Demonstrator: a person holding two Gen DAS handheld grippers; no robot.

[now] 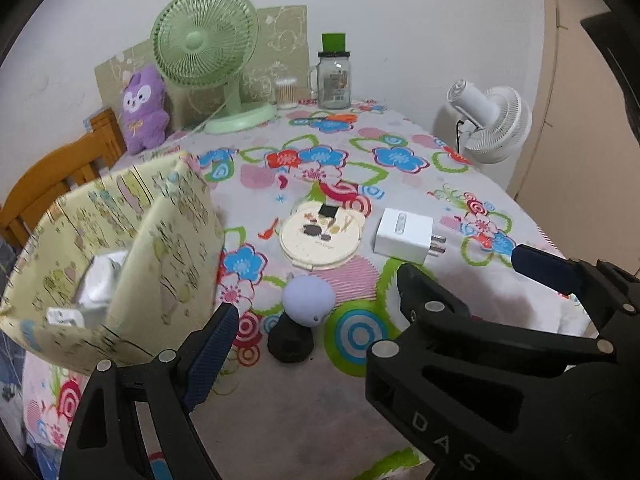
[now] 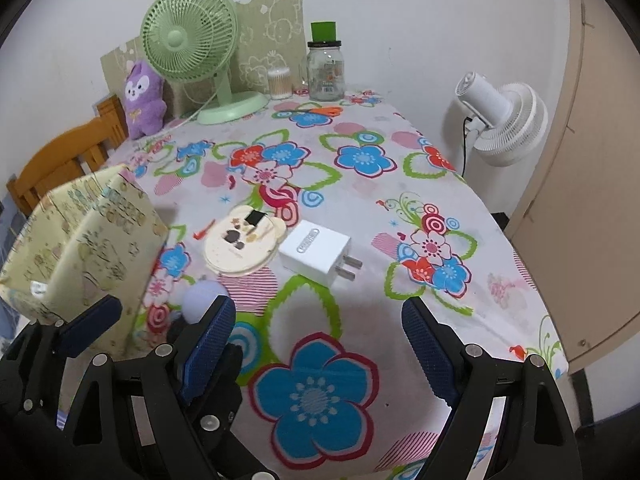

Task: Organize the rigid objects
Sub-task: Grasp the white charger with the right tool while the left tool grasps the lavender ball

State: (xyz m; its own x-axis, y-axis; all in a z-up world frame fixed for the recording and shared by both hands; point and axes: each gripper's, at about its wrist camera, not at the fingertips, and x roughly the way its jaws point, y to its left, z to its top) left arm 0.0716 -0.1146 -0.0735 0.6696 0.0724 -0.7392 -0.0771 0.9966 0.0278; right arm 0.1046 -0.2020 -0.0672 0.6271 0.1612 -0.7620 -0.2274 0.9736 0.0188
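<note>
On the flowered tablecloth lie a round cream compact (image 1: 320, 236) (image 2: 240, 240), a white charger plug (image 1: 404, 236) (image 2: 316, 250) and a lilac ball-headed piece on a black base (image 1: 306, 304) (image 2: 204, 296). To their left stands a yellow patterned box (image 1: 112, 260) (image 2: 80, 256), open at the top, with white items inside. My left gripper (image 1: 320, 312) hangs open just in front of the lilac piece and holds nothing. My right gripper (image 2: 320, 336) is open over bare cloth, below the plug. The two grippers sit side by side, their black frames overlapping.
At the back stand a green fan (image 1: 204, 48), a purple plush (image 1: 144, 108), a swab pot (image 1: 286, 92) and a glass jar with a green lid (image 1: 334, 80). Orange scissors (image 2: 328, 111) lie nearby. A wooden chair (image 1: 60, 176) is left, a white fan (image 2: 504, 124) beyond the table's right edge.
</note>
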